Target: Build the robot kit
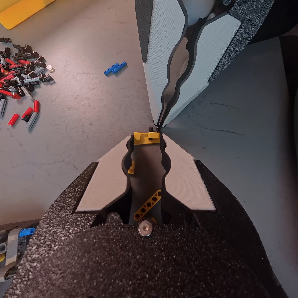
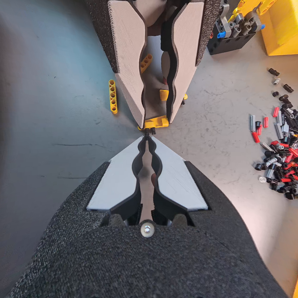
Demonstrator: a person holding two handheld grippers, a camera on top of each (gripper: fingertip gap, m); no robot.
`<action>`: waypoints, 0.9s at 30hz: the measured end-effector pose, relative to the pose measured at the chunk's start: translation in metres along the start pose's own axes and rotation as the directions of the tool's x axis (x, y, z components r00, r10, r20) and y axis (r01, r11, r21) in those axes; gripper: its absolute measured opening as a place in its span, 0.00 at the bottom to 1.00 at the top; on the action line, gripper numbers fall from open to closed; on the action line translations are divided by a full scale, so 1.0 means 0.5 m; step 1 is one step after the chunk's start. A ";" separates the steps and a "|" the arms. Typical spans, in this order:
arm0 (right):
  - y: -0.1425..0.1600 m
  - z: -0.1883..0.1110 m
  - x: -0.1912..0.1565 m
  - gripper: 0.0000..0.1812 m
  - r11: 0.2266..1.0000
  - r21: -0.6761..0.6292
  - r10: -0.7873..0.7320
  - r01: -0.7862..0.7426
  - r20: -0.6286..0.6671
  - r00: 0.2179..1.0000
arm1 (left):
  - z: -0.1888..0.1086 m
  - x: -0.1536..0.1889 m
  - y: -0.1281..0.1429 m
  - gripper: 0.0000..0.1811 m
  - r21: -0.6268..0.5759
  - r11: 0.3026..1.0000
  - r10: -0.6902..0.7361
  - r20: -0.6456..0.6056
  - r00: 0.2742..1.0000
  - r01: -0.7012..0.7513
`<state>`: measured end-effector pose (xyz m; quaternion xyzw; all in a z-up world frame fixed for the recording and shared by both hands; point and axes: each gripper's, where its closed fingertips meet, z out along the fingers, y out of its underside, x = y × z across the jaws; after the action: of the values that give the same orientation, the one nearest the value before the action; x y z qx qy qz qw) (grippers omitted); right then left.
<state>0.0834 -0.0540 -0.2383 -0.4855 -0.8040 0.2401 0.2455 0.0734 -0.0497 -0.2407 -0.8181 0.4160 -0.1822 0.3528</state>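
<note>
My left gripper [image 1: 146, 136] is shut on a small yellow beam piece [image 1: 146, 138], gripped across its ends at the fingertips. Two short black pins [image 1: 151, 129] stick out of the piece's far edge. My right gripper [image 2: 146, 137] faces it tip to tip and is shut on one of these black pins [image 2: 147, 133]; the second pin [image 2: 153, 131] stands free beside it. The right gripper also shows in the left wrist view [image 1: 158, 125], coming in from above. The left gripper also shows in the right wrist view [image 2: 154, 125], holding the yellow piece [image 2: 157, 122] just over the grey table.
A pile of red, black and grey pins [image 1: 17, 75] lies on the table [image 1: 88, 104], also seen in the right wrist view [image 2: 282, 153]. Two blue pins [image 1: 115, 68] lie apart. Yellow holed beams [image 2: 112, 96] lie near the left gripper. A black-grey assembly [image 2: 233, 32] and yellow box [image 2: 282, 29] stand behind.
</note>
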 end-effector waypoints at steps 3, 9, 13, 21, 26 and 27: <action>0.001 0.000 0.002 0.01 1.000 0.012 -0.023 0.023 -0.004 1.000 | 0.000 0.001 0.000 0.17 0.001 1.000 0.001 0.000 1.000 -0.001; -0.006 0.003 -0.005 0.01 0.993 0.016 -0.120 0.120 0.016 0.993 | -0.006 0.004 0.005 0.17 0.002 1.000 0.012 -0.011 1.000 -0.012; -0.006 0.003 -0.008 0.01 0.996 0.051 -0.072 0.070 0.042 0.996 | -0.006 0.005 0.006 0.17 0.002 1.000 0.007 -0.017 1.000 -0.007; -0.006 0.004 -0.008 0.01 0.998 0.032 0.054 -0.061 0.188 0.981 | -0.007 0.006 0.007 0.18 0.001 1.000 0.012 -0.037 0.999 -0.012; -0.005 0.007 -0.007 0.01 0.994 0.009 0.103 -0.108 0.250 0.963 | -0.008 0.006 0.008 0.17 0.002 1.000 0.014 -0.049 0.999 -0.013; -0.005 0.007 -0.007 0.01 0.993 0.001 0.114 -0.119 0.259 0.959 | -0.008 0.007 0.008 0.17 0.002 1.000 0.015 -0.048 0.999 -0.014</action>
<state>0.0811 -0.0586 -0.2400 -0.4945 -0.7970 0.3221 0.1282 0.0710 -0.0556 -0.2408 -0.8101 0.4302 -0.1998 0.3448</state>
